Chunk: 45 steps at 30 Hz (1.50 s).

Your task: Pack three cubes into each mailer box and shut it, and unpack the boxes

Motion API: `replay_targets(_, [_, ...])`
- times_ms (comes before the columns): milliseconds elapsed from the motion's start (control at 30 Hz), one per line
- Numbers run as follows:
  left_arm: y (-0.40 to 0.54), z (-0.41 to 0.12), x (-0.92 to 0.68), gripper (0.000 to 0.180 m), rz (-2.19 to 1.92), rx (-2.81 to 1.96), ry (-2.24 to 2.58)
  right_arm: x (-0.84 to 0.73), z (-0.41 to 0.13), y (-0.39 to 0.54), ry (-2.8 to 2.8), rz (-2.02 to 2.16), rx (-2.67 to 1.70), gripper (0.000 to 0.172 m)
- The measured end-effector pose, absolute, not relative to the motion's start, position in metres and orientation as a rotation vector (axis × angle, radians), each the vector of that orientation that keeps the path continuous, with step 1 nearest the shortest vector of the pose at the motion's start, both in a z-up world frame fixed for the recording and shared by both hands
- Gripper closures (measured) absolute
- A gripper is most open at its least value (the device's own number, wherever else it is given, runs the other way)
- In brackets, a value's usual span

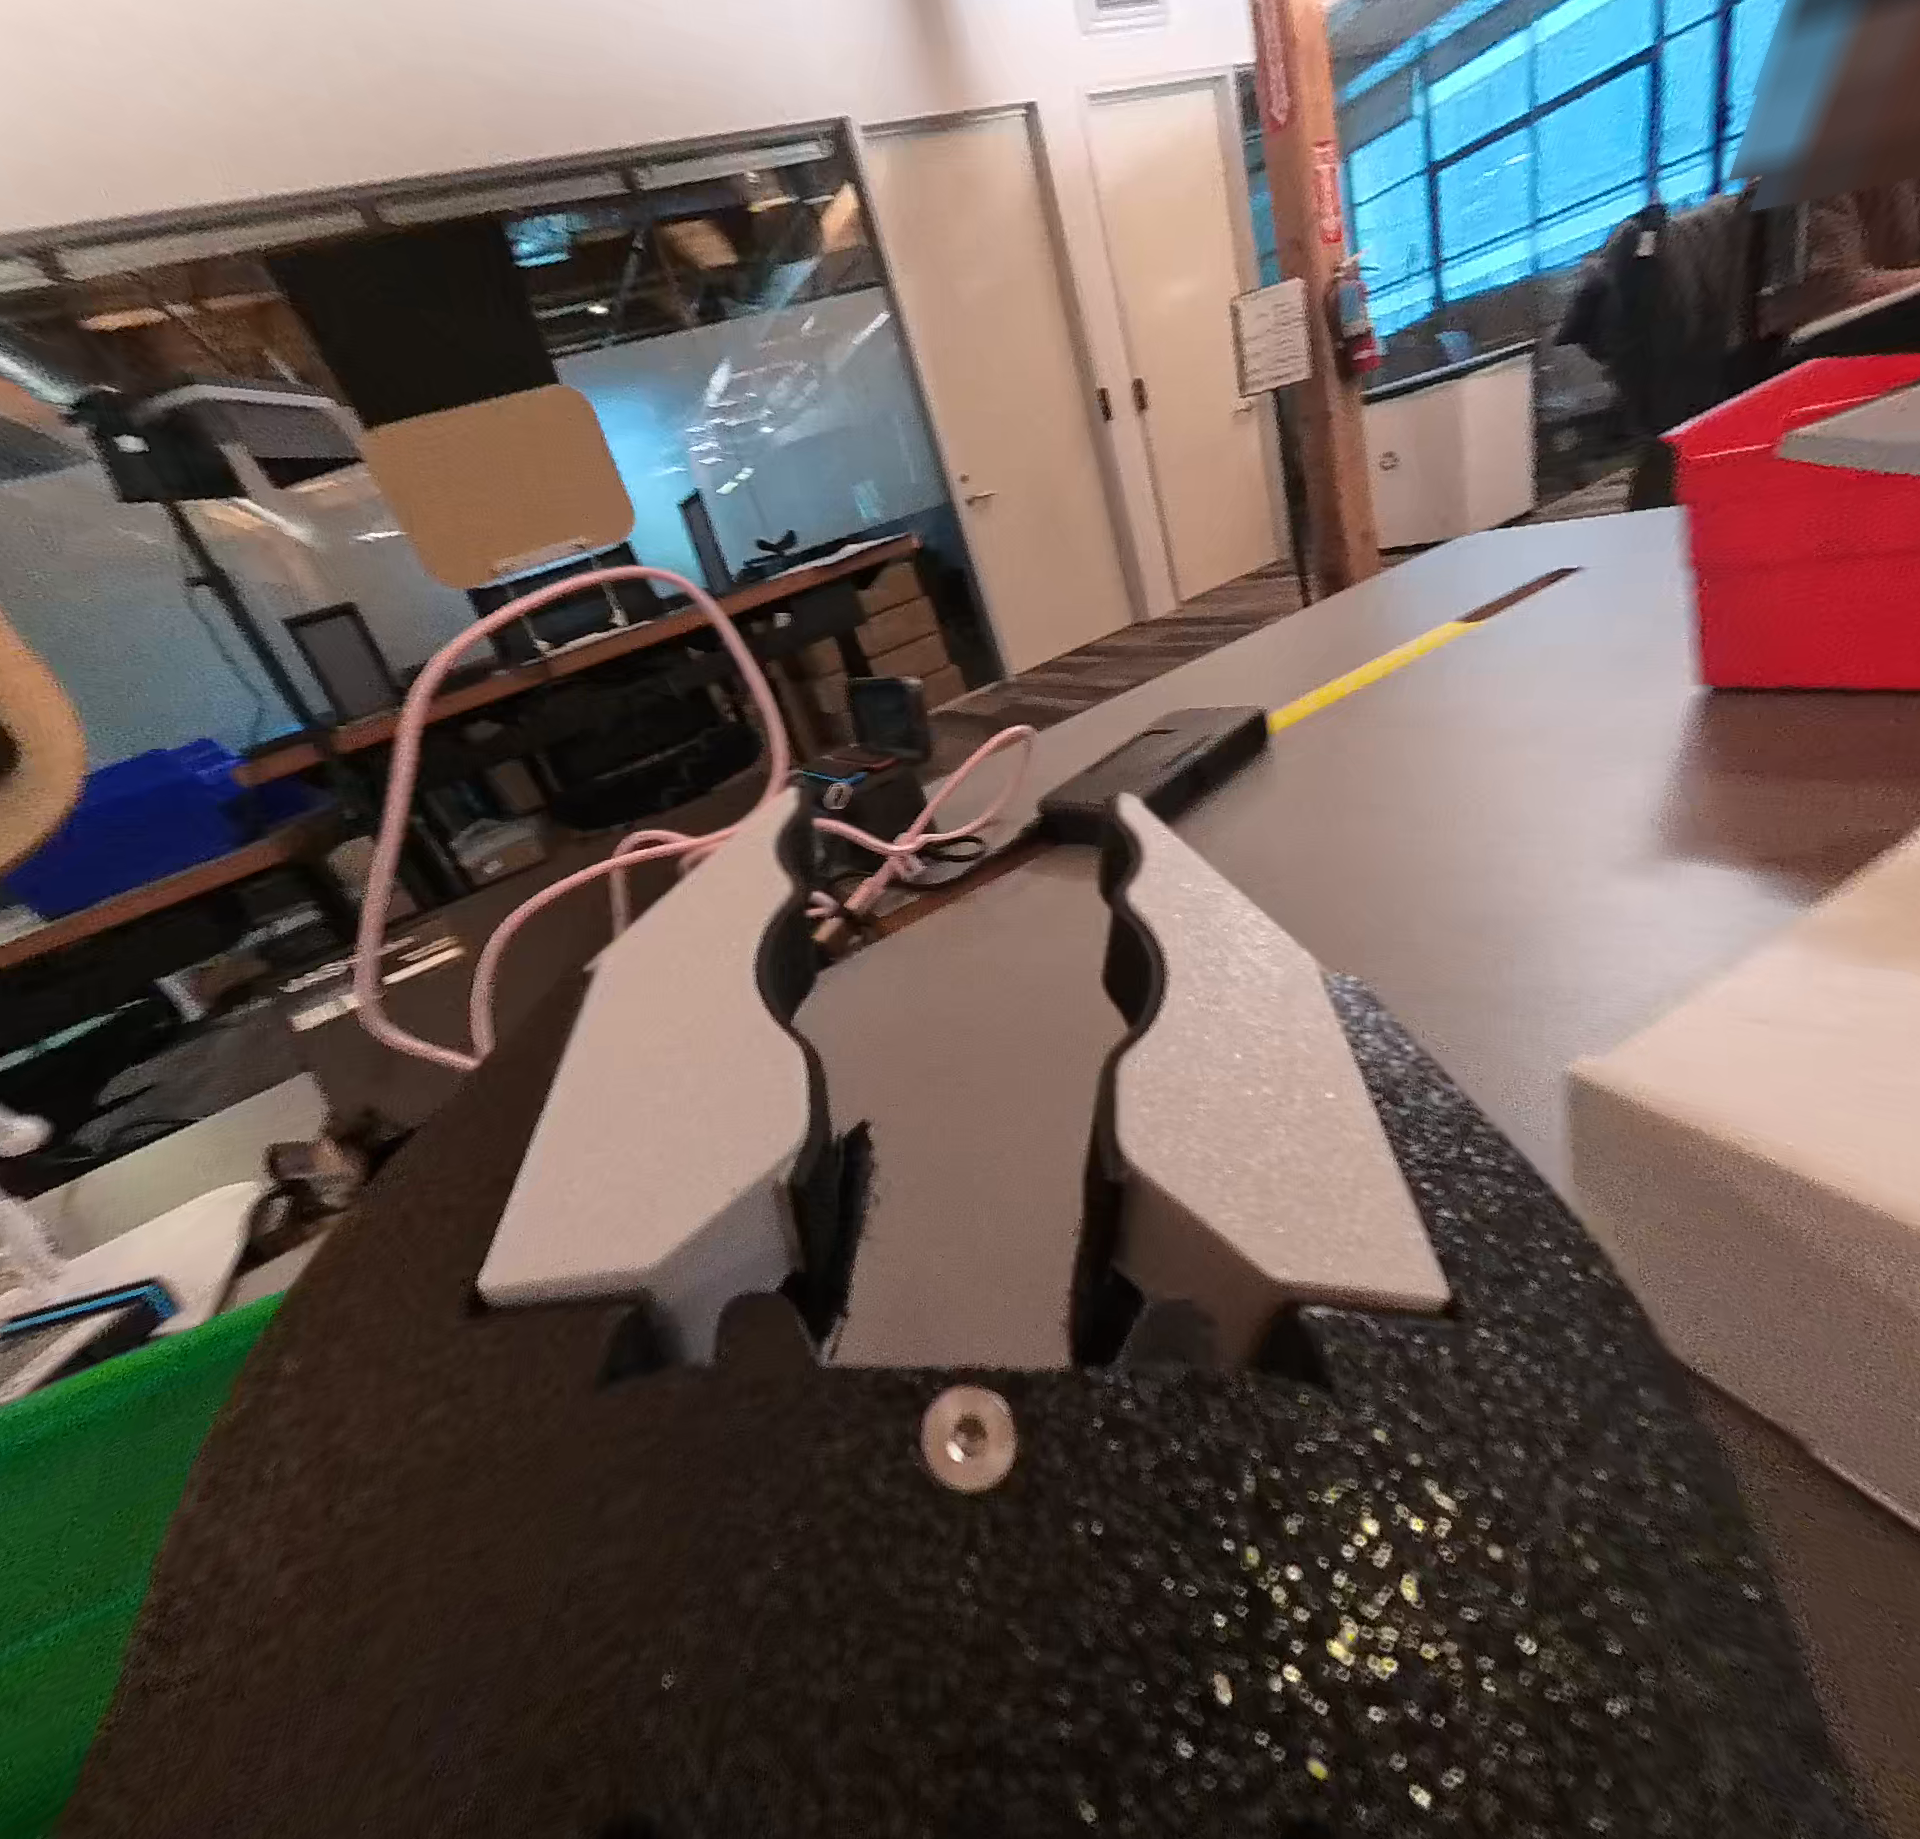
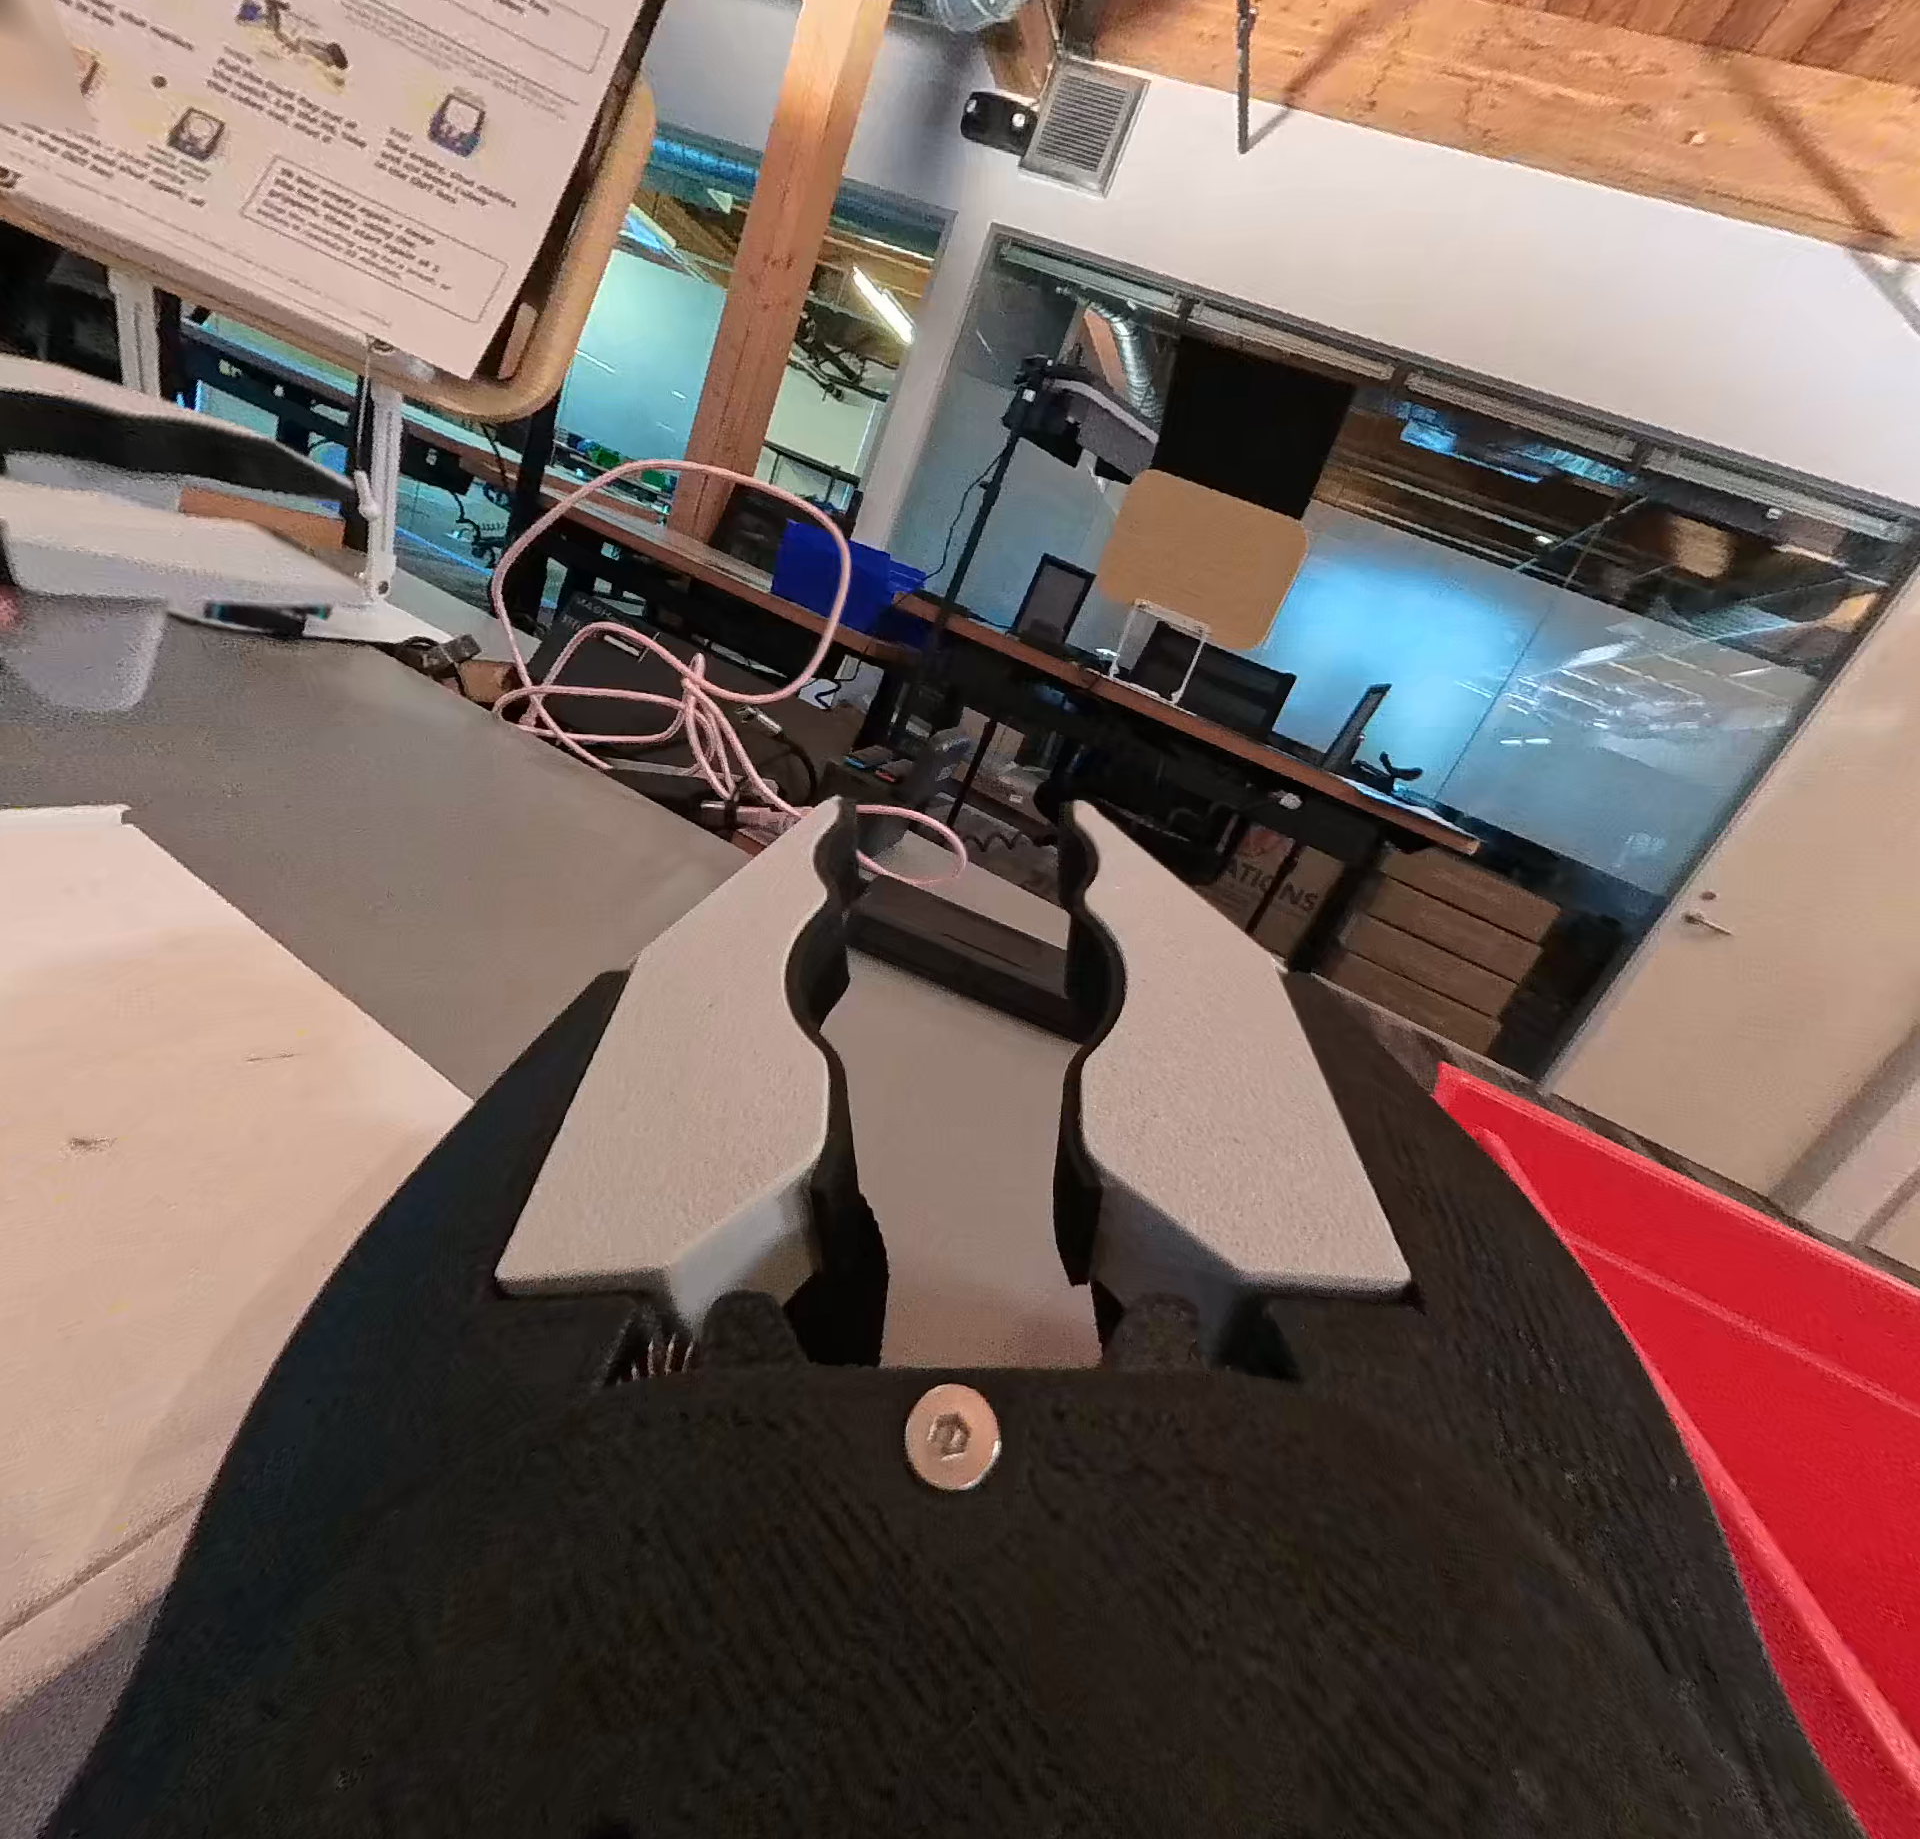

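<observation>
Left wrist view shows the left gripper held above the bench, its jaws parted a moderate way with nothing between them. A white mailer box sits at about 4 o'clock, just beside the gripper body, and a red bin stands at 2 o'clock, farther off. Ahead at 12 o'clock lie a flat black device and a loose pink cable at the bench edge.

Right wrist view has the right gripper likewise bare, jaws narrow but not closed. The white mailer box is at 9 o'clock and the red bin at 4 o'clock. No cubes show in either view, so I cannot tell whether the box is packed.

Risks, as I judge them: both grippers point past the box, so a blind reach could nudge it or snag the cable loops. Jaws this narrow would likely push a cube or flap away unless opened first.
</observation>
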<state>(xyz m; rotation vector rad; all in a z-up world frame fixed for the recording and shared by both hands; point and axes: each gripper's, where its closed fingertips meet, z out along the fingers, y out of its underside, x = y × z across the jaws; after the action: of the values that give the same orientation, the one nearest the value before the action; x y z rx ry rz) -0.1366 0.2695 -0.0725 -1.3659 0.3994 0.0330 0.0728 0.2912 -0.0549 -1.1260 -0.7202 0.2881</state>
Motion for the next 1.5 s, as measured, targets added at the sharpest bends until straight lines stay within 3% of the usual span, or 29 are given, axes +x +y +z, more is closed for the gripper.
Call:
replay_targets(133, [0.281,-0.07,-0.169,0.159,0.188,-1.362,0.302,0.066,-0.058,0.29,-0.756,0.281,-1.125,0.135])
replay_targets(333, [0.282,-0.064,-0.182,0.16,0.231,-1.335,0.256,0.068,-0.057,0.291,-0.744,0.267,-1.124,0.134])
replay_targets(567, [0.236,-0.059,-0.115,0.13,0.022,-1.279,0.377,0.079,-0.043,0.269,-0.72,0.284,-1.046,0.132])
replay_targets(733, [0.185,-0.061,-0.066,0.123,-0.124,-1.228,0.536,0.08,-0.032,0.235,-0.767,0.275,-0.949,0.13])
replay_targets(900, [0.156,-0.068,-0.036,0.082,-0.569,-1.256,0.68,0.083,-0.014,0.2,-0.84,0.25,-0.836,0.129])
replay_targets(1033, [0.156,-0.076,-0.027,0.036,-0.699,-1.337,0.711,0.074,0.0,0.167,-0.983,0.071,-0.648,0.129])
replay_targets(1100, [0.155,-0.083,-0.021,0.021,-0.729,-1.395,0.744,0.064,-0.001,0.149,-1.063,-0.017,-0.548,0.13])
replay_targets(1500, [0.155,-0.126,0.004,0.029,-0.634,-1.633,0.963,0.031,-0.005,0.079,-1.253,-0.056,-0.309,0.13])
